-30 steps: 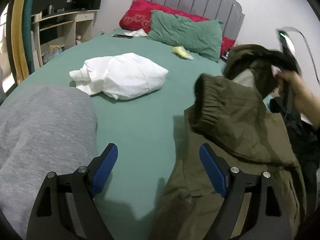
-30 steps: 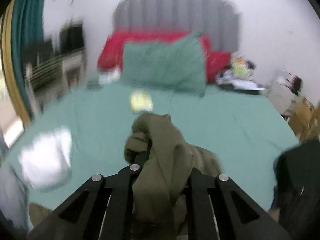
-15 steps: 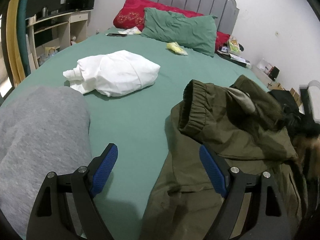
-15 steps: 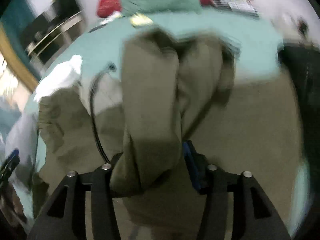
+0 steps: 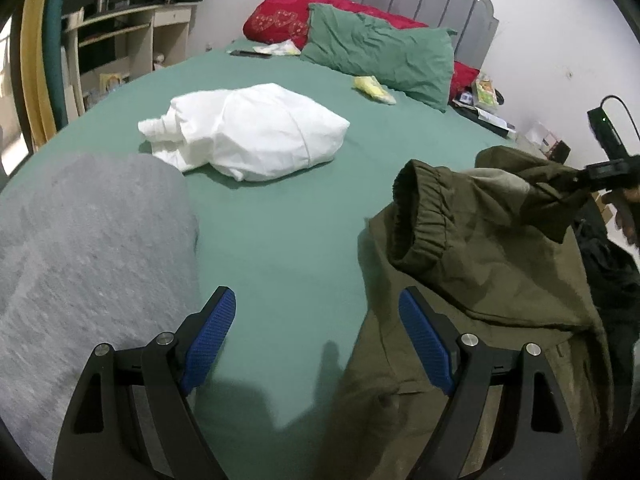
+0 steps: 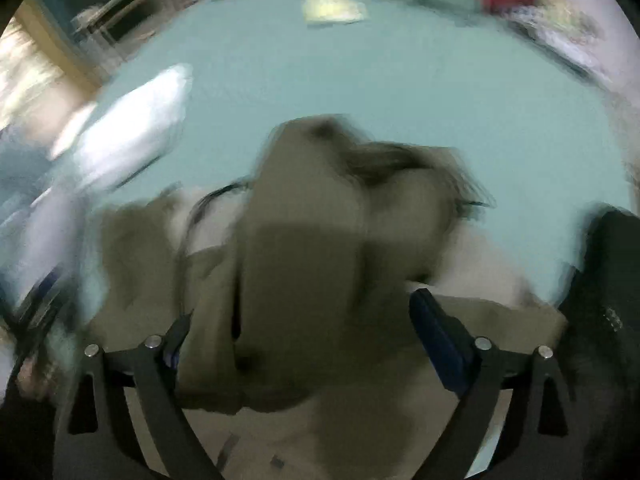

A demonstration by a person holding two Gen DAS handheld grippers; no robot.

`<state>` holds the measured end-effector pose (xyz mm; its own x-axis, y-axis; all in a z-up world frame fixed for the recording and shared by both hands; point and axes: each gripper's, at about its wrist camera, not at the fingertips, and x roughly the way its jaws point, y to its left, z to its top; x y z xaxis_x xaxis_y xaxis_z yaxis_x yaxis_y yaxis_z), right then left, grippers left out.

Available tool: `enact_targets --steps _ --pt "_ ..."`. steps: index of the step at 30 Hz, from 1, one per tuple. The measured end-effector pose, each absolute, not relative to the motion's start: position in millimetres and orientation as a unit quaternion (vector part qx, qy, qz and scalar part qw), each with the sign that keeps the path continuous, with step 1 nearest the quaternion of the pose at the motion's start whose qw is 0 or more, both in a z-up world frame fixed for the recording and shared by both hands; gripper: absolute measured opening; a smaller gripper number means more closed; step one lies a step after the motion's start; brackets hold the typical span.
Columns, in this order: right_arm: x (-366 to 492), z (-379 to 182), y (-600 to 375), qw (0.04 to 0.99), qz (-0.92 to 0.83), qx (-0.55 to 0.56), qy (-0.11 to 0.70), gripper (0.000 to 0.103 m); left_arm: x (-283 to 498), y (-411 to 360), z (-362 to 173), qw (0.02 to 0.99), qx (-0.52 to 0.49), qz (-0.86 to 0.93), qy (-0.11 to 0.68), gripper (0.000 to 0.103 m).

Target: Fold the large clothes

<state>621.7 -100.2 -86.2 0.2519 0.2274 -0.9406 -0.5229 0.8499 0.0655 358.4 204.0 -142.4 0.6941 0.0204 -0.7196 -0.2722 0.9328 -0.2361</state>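
Olive jacket [image 5: 492,264] sleeve, cuff toward 11 o'clock. Right claw [image 6: 296,332], just spreading, straddles blurred fabric; left claw [image 5: 316,340] spread (white bundle [image 5: 248,136] sharp only here).

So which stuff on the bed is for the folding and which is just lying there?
For the folding:
- olive green jacket
- right gripper, open, jaws just opened over it

Just lying there:
- white bundle
- green pillow
- red pillow
- yellow packet

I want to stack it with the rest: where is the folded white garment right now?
In the left wrist view the white garment lies mid-bed on the green sheet, left of the olive jacket, beyond the grey garment.
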Motion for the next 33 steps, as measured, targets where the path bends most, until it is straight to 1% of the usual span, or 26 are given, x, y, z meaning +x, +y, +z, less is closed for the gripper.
enact_targets --steps 2,3,4,5,6,8,9,10,11,13,16,17,19,21,22,23,26,27,28,29,30,31,32,33 --pt "595 -57 -103 0.857 0.173 -0.137 0.467 0.093 356 201 -142 0.905 -0.171 0.075 0.383 0.086" --pt "568 -38 -108 0.895 0.164 -0.115 0.400 0.094 355 199 -140 0.905 -0.172 0.072 0.383 0.086" --pt "547 -25 -113 0.921 0.158 -0.089 0.346 0.103 353 196 -138 0.906 -0.171 0.068 0.381 0.086" --pt "524 -16 -118 0.942 0.158 -0.058 0.290 0.103 351 191 -134 0.909 -0.166 0.065 0.376 0.086" --pt "512 -18 -116 0.937 0.195 -0.025 0.290 0.103 349 189 -132 0.911 -0.163 0.063 0.373 0.086" --pt "515 -42 -111 0.880 0.284 0.070 0.373 0.103 345 185 -126 0.915 -0.157 0.062 0.366 0.086" --pt "513 -48 -109 0.865 0.296 0.087 0.396 0.103 343 183 -123 0.918 -0.153 0.061 0.360 0.086" --pt "509 -49 -104 0.869 0.290 0.064 0.396 0.103 341 182 -121 0.920 -0.150 0.061 0.357 0.086" --pt "503 -45 -96 0.880 0.284 0.015 0.380 0.103 340 182 -119 0.921 -0.147 0.063 0.354 0.086" --pt "509 -35 -91 0.891 0.286 -0.043 0.350 0.103 340 182 -117 0.923 -0.145 0.063 0.351 0.086" --pt "557 -28 -105 0.898 0.256 -0.098 0.346 0.103 341 186 -119 0.923 -0.146 0.068 0.351 0.086" --pt "588 -33 -115 0.900 0.236 -0.115 0.348 0.103 343 188 -120 0.922 -0.145 0.069 0.352 0.086" --pt "656 -36 -130 0.894 0.208 -0.117 0.380 0.103 347 192 -127 0.919 -0.143 0.077 0.359 0.086" --pt "719 -60 -143 0.873 0.191 -0.101 0.437 0.103 351 197 -133 0.915 -0.147 0.081 0.366 0.086" --pt "749 -81 -150 0.848 0.193 -0.095 0.484 0.103 354 198 -136 0.913 -0.149 0.081 0.371 0.086" --pt "766 -91 -150 0.832 0.196 -0.097 0.510 0.102 357 200 -140 0.911 -0.152 0.080 0.376 0.086" --pt "790 -117 -141 0.797 0.226 -0.119 0.548 0.099 359 198 -150 0.907 -0.146 0.077 0.387 0.086" --pt "794 -125 -136 0.784 0.236 -0.122 0.562 0.097 360 197 -154 0.905 -0.143 0.077 0.393 0.086" --pt "798 -138 -130 0.764 0.248 -0.123 0.583 0.086 362 196 -158 0.903 -0.142 0.074 0.398 0.086" --pt "798 -156 -120 0.739 0.259 -0.138 0.607 0.065 362 194 -161 0.903 -0.142 0.068 0.401 0.086" --pt "795 -171 -109 0.723 0.259 -0.170 0.618 0.047 363 193 -162 0.902 -0.139 0.066 0.403 0.086" --pt "790 -180 -100 0.714 0.260 -0.198 0.620 0.026 363 190 -164 0.902 -0.136 0.065 0.405 0.086" --pt "787 -182 -94 0.719 0.253 -0.213 0.612 0.017 363 188 -165 0.902 -0.134 0.062 0.406 0.086" --pt "787 -177 -93 0.732 0.247 -0.208 0.599 0.012 362 186 -165 0.902 -0.132 0.059 0.406 0.086"
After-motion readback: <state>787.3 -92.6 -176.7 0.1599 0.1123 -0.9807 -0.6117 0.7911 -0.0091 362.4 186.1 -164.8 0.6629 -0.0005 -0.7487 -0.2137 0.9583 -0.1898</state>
